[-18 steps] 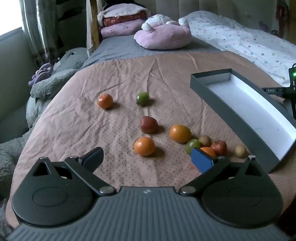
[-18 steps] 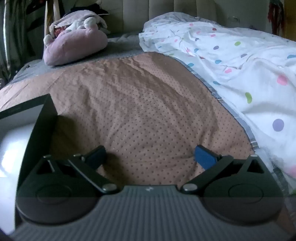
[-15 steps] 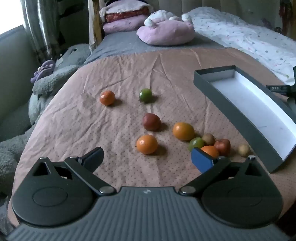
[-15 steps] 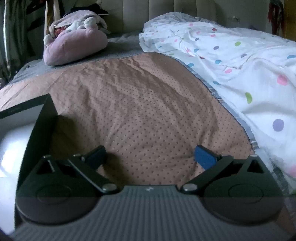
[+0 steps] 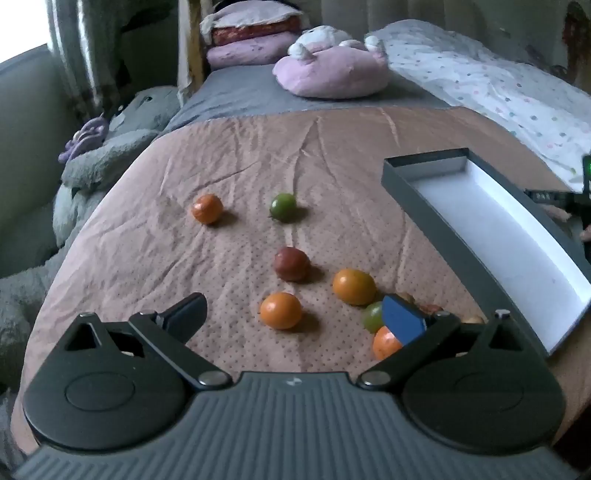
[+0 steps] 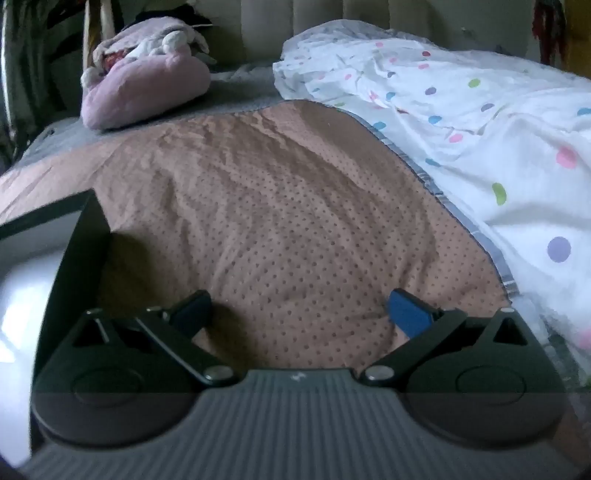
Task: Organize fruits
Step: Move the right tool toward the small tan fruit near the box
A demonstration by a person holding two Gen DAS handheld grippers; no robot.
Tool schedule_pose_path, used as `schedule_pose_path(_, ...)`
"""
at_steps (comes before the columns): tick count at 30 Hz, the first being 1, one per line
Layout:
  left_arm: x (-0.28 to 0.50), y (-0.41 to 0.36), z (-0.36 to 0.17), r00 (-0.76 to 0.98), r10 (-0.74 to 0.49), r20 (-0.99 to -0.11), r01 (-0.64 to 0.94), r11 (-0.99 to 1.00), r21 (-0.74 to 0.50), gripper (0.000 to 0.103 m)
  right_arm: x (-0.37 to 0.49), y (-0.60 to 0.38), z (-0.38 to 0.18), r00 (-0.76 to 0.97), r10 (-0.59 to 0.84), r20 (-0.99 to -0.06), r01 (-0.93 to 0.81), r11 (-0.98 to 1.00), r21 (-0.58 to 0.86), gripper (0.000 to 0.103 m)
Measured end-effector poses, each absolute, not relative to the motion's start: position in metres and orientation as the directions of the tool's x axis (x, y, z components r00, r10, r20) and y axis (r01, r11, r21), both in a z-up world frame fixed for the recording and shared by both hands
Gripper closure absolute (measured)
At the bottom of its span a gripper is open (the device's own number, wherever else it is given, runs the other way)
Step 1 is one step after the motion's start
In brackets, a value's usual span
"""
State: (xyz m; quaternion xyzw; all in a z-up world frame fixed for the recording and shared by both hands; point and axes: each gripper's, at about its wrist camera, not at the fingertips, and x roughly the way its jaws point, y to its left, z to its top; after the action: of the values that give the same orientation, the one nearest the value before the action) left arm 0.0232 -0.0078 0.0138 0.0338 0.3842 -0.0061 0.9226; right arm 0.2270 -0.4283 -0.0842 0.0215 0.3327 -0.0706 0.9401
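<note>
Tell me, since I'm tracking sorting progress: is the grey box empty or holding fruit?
Empty, as far as shown: the box has a bare white floor, and the fruit lies outside on the blanket.

- A bed covered by a dotted pinkish-brown blanket (image 5: 258, 162), creased.
- A grey sheet (image 5: 243, 96) beyond it.
- A pink plush cushion (image 5: 332, 70) near the padded beige headboard (image 6: 332, 22).
- A white polka-dot duvet (image 6: 461, 122) on the right.
- A grey plush toy (image 5: 110, 147) beside the curtained, bright window (image 5: 22, 29).
</note>
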Motion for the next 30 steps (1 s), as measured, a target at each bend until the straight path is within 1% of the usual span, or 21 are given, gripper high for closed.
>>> schedule_pose_path(4,0.026,-0.005,0.013,0.696,0.02,-0.718,0.019,0.999,0.046,0.001,0.227,-0.429,-0.082,0.764,-0.119,-0.634,0.166,0.986,0.015,0.0)
schedule_pose_path(6,0.025,-0.006,0.013,0.7,0.027,-0.714,0.02,0.998,0.058,0.001,0.225,-0.425,-0.078,0.743,-0.118,-0.659,0.148,0.989,-0.01,0.0)
schedule_pose_path(8,0.025,-0.007,0.014,0.699,0.028,-0.715,0.021,0.998,0.059,0.001,0.217,-0.425,-0.072,0.73,-0.102,-0.676,0.144,0.99,0.006,0.0)
schedule_pose_path(10,0.024,-0.009,0.014,0.7,0.023,-0.714,0.024,0.998,0.056,0.001,0.203,-0.423,-0.062,0.734,-0.112,-0.669,0.171,0.985,0.023,0.0)
schedule_pose_path(12,0.02,-0.011,0.015,0.708,0.02,-0.706,0.028,0.998,0.056,0.001,0.183,-0.413,-0.047,0.768,-0.133,-0.626,0.173,0.985,0.003,0.0)
schedule_pose_path(15,0.017,-0.015,0.016,0.71,0.008,-0.704,0.03,0.999,0.042,0.001,0.137,-0.377,-0.016,0.853,-0.127,-0.506,0.102,0.992,-0.077,0.0)
schedule_pose_path(18,0.012,-0.019,0.019,0.71,-0.01,-0.704,0.038,0.999,0.025,0.001,0.09,-0.335,0.013,0.913,-0.055,-0.404,0.006,0.992,-0.123,0.0)
schedule_pose_path(20,0.008,-0.022,0.022,0.715,-0.007,-0.699,0.045,0.998,0.036,0.001,0.061,-0.306,0.028,0.924,-0.008,-0.382,-0.057,0.986,-0.158,0.0)
schedule_pose_path(22,0.002,-0.025,0.025,0.727,-0.009,-0.687,0.052,0.998,0.042,0.001,0.035,-0.281,0.039,0.928,0.042,-0.371,-0.104,0.983,-0.15,0.0)
schedule_pose_path(26,-0.009,-0.021,0.028,0.734,-0.035,-0.678,0.047,0.999,-0.001,0.001,0.002,-0.247,0.044,0.888,0.205,-0.411,-0.268,0.958,-0.1,0.0)
schedule_pose_path(30,-0.018,-0.022,0.029,0.738,-0.004,-0.674,0.035,0.999,0.032,0.001,-0.024,-0.219,0.041,0.836,0.319,-0.446,-0.405,0.908,-0.111,0.0)
